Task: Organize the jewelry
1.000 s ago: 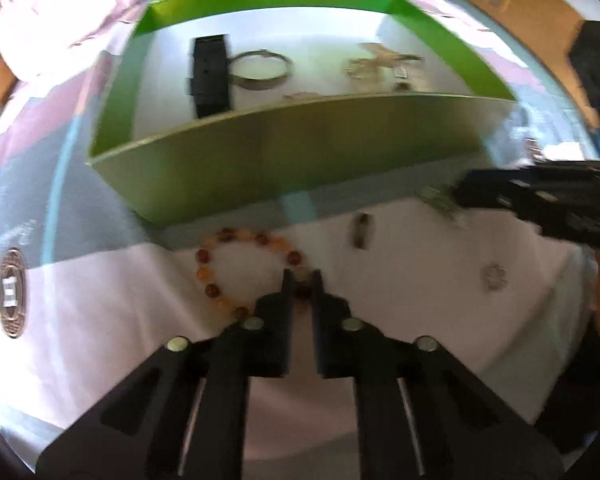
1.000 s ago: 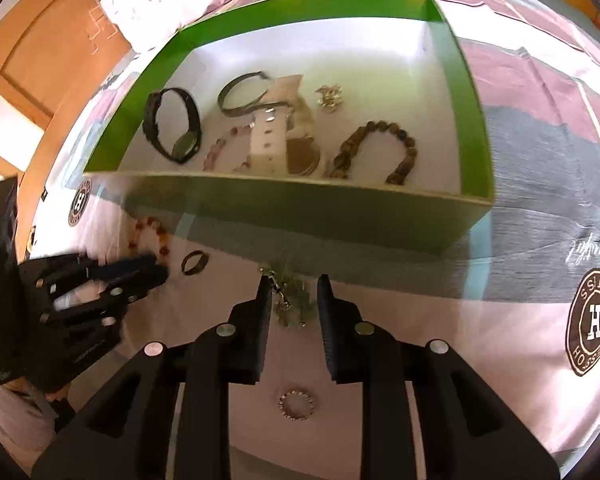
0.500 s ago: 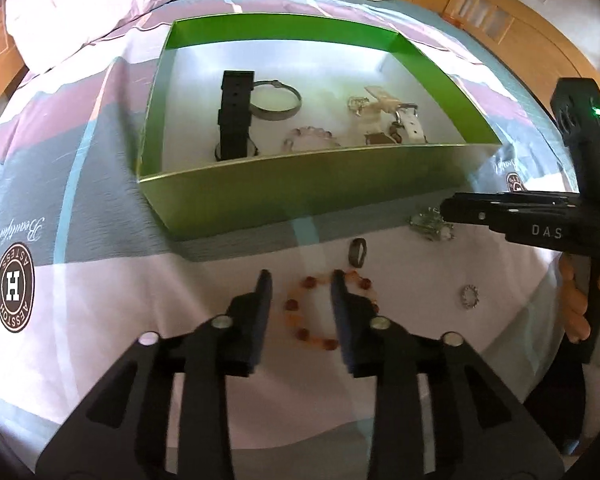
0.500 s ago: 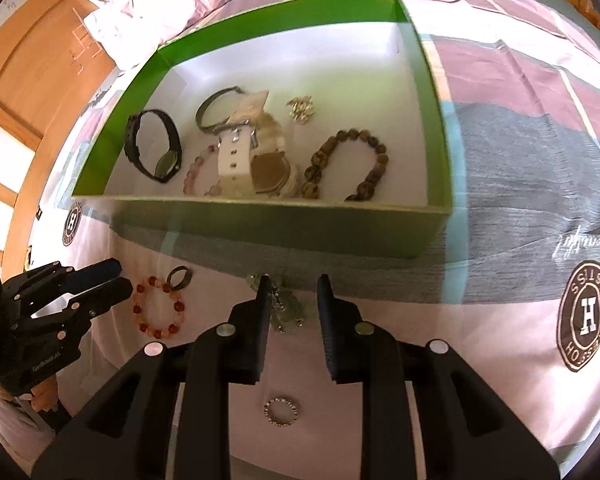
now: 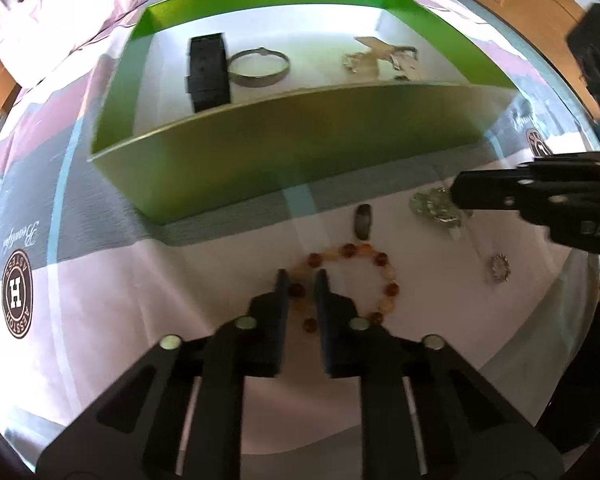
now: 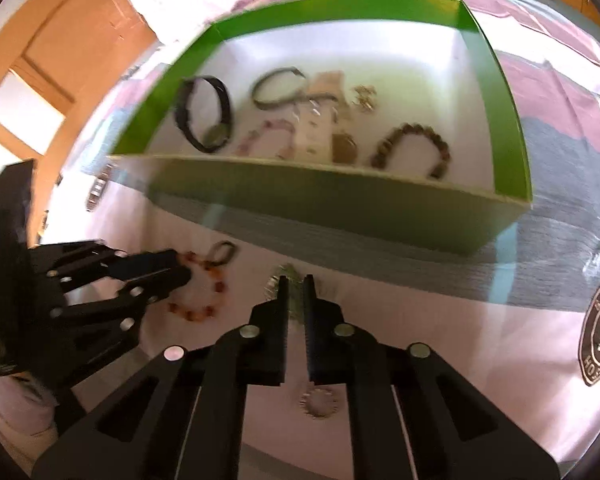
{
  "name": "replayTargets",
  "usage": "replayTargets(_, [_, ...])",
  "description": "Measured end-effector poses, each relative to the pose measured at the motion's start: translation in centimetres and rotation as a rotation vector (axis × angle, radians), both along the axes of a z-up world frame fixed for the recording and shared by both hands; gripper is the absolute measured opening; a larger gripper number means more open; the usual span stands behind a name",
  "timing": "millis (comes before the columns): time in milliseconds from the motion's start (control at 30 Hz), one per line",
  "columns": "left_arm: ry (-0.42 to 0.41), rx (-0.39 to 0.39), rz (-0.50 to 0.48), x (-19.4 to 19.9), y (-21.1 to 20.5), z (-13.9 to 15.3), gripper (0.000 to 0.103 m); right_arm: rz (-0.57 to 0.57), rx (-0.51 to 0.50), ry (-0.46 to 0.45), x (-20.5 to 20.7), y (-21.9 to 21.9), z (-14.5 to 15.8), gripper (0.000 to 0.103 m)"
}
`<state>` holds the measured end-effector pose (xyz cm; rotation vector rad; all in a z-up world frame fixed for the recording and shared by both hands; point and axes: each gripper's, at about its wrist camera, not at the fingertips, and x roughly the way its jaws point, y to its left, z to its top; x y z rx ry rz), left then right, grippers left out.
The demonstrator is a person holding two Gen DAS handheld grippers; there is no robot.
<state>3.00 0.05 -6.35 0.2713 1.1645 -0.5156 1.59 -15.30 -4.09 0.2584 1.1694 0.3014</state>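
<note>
An amber bead bracelet (image 5: 380,258) lies on the white part of the bedspread in front of a green box (image 5: 300,148). My left gripper (image 5: 302,274) points down at it, and its closing jaws pinch the beads of the bracelet's left side. To the right, a silvery-green chain cluster (image 5: 432,206) lies on the cloth. My right gripper (image 6: 296,279) has its jaws closing on that cluster (image 6: 274,284), which shows between and beside the fingertips. The right wrist view also shows the left gripper (image 6: 182,270) on the bracelet (image 6: 196,312).
A dark ring (image 5: 363,220) lies just beyond the bracelet, and a small silver ring (image 6: 319,402) sits under my right gripper. The box (image 6: 340,208) holds a black watch (image 5: 208,72), a metal bangle (image 5: 258,66), a brown bead bracelet (image 6: 412,144) and other pieces. Pillows lie behind.
My left gripper spread wide over the bracelet, then narrowed onto its left side. The right gripper's jaws narrowed onto the chain cluster. Both grippers dipped closer to the cloth.
</note>
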Motion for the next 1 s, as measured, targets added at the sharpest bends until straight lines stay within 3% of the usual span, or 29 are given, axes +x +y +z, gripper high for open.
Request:
replayTargets(100, [-0.017, 0.017, 0.029, 0.2, 0.4, 0.1, 0.009, -0.034, 0.019, -0.017, 0.0, -0.7, 0.6, 0.008])
replayTargets(267, [-0.025, 0.016, 0.081, 1.0, 1.5, 0.5, 0.009, -0.064, -0.023, 0.039, 0.3, -1.0, -0.6, 0.013])
replayTargets(367, [-0.03, 0.014, 0.086, 1.0, 2.1, 0.8, 0.01, -0.043, -0.058, 0.041, 0.3, -0.4, -0.9, 0.031])
replayTargets(400, [-0.033, 0.016, 0.084, 1.0, 2.1, 0.8, 0.014, -0.035, -0.066, 0.041, 0.2, -0.4, -0.9, 0.039])
replayTargets(500, [-0.04, 0.024, 0.074, 0.8, 1.5, 0.7, 0.032, -0.005, -0.113, 0.03, -0.1, 0.5, -1.2, 0.042])
replayTargets(567, [-0.043, 0.032, 0.064, 0.8, 1.2, 0.6, 0.033, 0.017, -0.149, 0.027, -0.2, 1.0, -1.5, 0.038])
replayTargets(600, [-0.041, 0.034, 0.061, 0.8, 1.0, 0.5, 0.033, 0.027, -0.147, 0.03, -0.2, 1.1, -1.6, 0.023])
replayTargets(700, [-0.039, 0.042, 0.058, 0.9, 0.7, 0.2, 0.033, 0.018, -0.148, 0.004, -0.3, 1.0, -1.1, 0.016])
replayTargets(767, [-0.04, 0.042, 0.057, 0.9, 0.6, 0.2, 0.033, 0.003, -0.091, -0.016, -0.3, 0.3, -0.4, 0.005])
replayTargets(833, [-0.039, 0.037, 0.058, 0.9, 0.6, 0.3, 0.033, -0.013, -0.009, -0.044, -0.3, -0.5, 0.4, 0.005])
replayTargets(1000, [-0.045, 0.026, 0.061, 0.9, 0.4, 0.5, 0.028, -0.06, -0.011, -0.026, 0.0, -1.8, 0.3, 0.005])
